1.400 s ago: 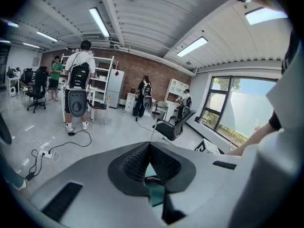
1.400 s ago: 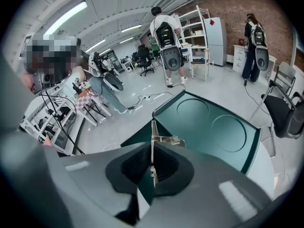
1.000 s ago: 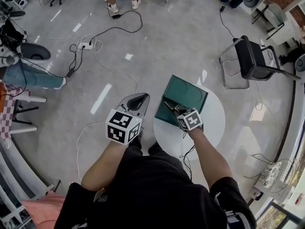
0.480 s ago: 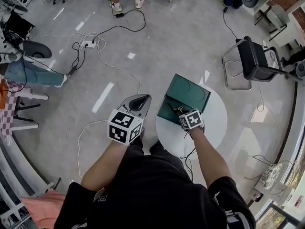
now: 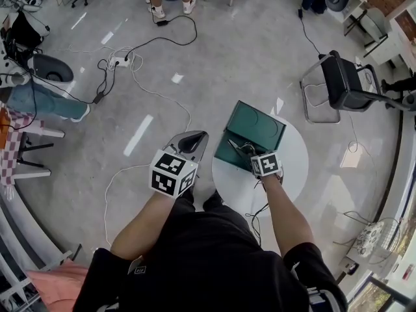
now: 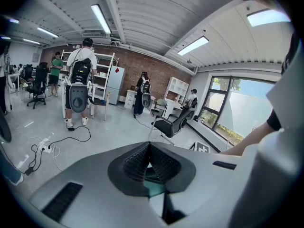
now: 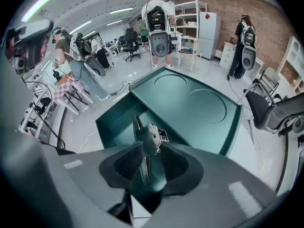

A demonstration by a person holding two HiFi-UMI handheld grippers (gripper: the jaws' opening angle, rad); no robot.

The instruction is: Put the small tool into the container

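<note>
A dark green container (image 5: 229,156) stands open on the round white table (image 5: 292,168), its lid (image 5: 259,129) leaning back. In the right gripper view the box interior (image 7: 116,122) lies just below and ahead of the jaws, with the lid (image 7: 194,103) behind it. My right gripper (image 5: 244,149) hangs over the box. Its jaws are opening, and the small metal tool (image 7: 151,137) stands between them with a gap on either side. My left gripper (image 5: 193,139) hovers over the floor left of the table, its tips together and nothing in it (image 6: 150,146).
A black chair (image 5: 344,80) stands beyond the table at the right. Cables and a power strip (image 5: 120,62) lie on the floor at the back left. People stand further back (image 6: 80,80), and shelves line the brick wall.
My right gripper has drifted slightly to the right and nearer to me over the box. The left gripper has hardly moved.
</note>
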